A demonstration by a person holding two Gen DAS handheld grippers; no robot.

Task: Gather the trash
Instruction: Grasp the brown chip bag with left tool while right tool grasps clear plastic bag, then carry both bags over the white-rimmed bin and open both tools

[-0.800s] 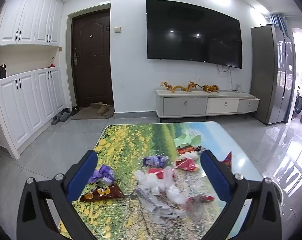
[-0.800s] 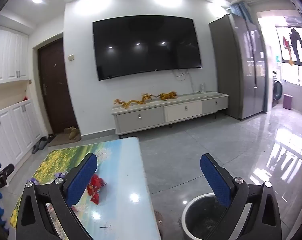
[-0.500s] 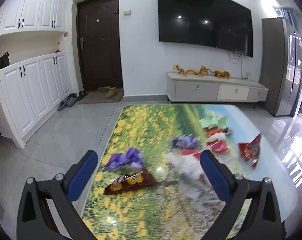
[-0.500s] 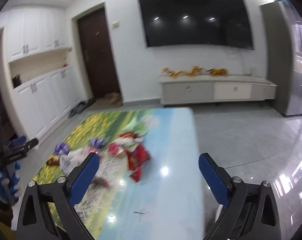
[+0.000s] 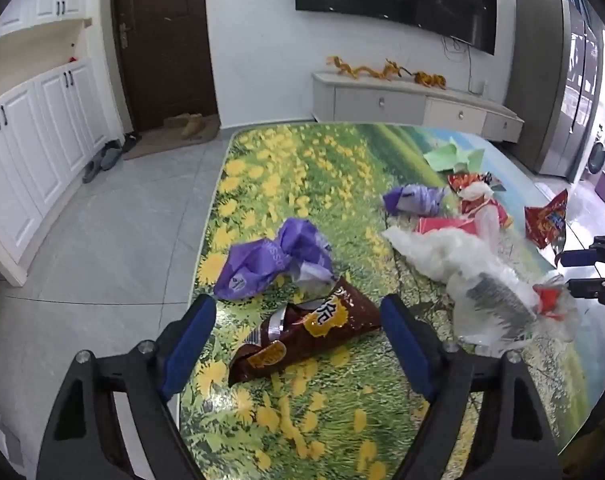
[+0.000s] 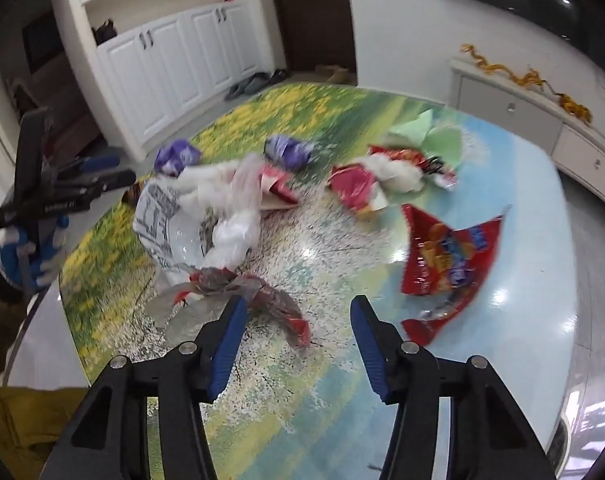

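Trash lies scattered on the flower-print table [image 5: 302, 168]. My left gripper [image 5: 298, 320] is open, with a brown snack bag [image 5: 302, 338] lying between its fingers on the table. A crumpled purple wrapper [image 5: 270, 258] lies just beyond it. My right gripper [image 6: 298, 320] is open just above a crumpled clear-and-red wrapper [image 6: 258, 296]. A red snack bag [image 6: 446, 264] lies to its right. White plastic bags [image 6: 218, 208] are piled to the left. The right gripper also shows at the edge of the left wrist view [image 5: 594, 268].
More wrappers sit farther back: purple ones [image 6: 286, 148], a pink one [image 6: 354, 188] and green paper [image 6: 430, 136]. White cabinets [image 5: 34, 120], a dark door [image 5: 162, 40] and a TV console [image 5: 414, 104] stand around the tiled floor.
Both grippers have dropped toward the table. The left one has closed in on the brown bag. The right one swung left from the floor and bin to the trash.
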